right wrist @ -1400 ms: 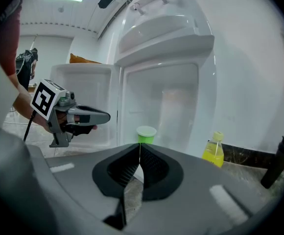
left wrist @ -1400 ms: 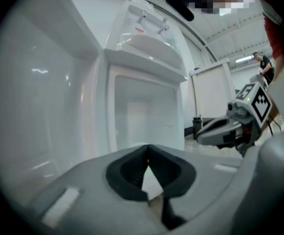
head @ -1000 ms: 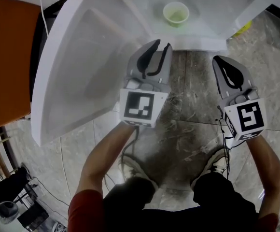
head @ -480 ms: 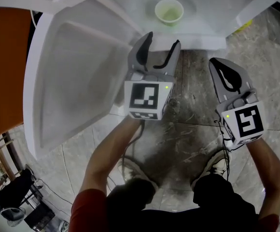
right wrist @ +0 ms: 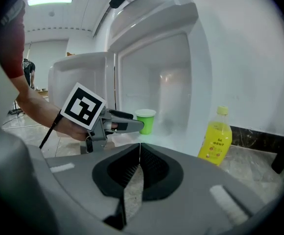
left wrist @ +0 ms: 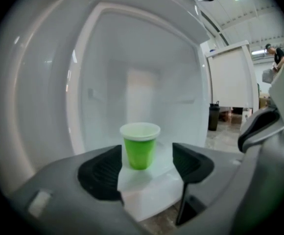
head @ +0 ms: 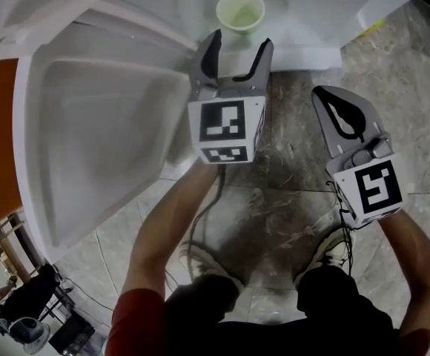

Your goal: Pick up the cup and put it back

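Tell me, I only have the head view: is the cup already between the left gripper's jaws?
Observer: Not yet. The left gripper view shows the cup upright beyond the open left gripper, untouched; its jaws have just been opening.
Operator: Is the right gripper holding anything?
Observer: No; its own view shows the right gripper shut, nothing between its jaws.
Operator: Anything beside the cup?
Observer: In the right gripper view a yellow bottle stands upright off to its right.

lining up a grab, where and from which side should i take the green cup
Take the green cup by its mid wall, level from the open front of the fridge: it stands upright, sides clear. The left tool has just been opening its jaws, nothing between them yet.
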A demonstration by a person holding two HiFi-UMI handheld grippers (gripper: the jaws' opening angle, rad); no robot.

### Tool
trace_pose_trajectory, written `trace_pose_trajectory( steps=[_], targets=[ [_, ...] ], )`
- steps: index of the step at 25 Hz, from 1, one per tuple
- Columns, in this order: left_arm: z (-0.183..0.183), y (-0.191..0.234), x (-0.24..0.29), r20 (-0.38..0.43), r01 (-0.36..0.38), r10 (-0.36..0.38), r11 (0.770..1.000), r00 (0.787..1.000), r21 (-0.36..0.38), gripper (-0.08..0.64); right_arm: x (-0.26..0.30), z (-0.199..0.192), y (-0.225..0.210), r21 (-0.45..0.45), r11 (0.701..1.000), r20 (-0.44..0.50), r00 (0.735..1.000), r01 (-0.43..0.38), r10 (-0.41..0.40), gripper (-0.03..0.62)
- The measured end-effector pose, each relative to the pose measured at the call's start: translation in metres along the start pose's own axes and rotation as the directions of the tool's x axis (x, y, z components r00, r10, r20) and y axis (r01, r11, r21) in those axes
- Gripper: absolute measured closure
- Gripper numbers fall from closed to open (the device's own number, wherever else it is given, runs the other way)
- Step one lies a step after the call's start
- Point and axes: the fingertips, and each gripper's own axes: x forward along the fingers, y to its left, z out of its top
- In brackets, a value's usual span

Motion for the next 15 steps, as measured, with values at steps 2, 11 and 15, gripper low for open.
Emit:
trace_pose_trajectory(
  steps=[2, 11, 15],
  targets=[
    [0.0, -0.002, 0.005, -0.002, 0.002, -0.002, 1.0, 1.0, 0.004, 0.235, -0.001, -0.002, -0.002, 0.002, 1.0, -0.002, 1.0, 0.003, -0.003, 0.589],
    [-0.001, 0.002, 0.022, -0.024, -0.015, 0.015, 1.0, 1.0, 0.023, 0.227, -0.001, -0.007, -0.004, 0.01, 1.0, -0.01, 1.0, 0.001, -0.001, 0.589],
    [0.001, 0.006, 0.031, -0.023, -0.026, 0.027, 0.999, 0.999, 0.026, 0.225, -0.002, -0.008, -0.005, 0.011, 1.0, -0.009, 1.0, 0.001, -0.001, 0.589]
  ],
)
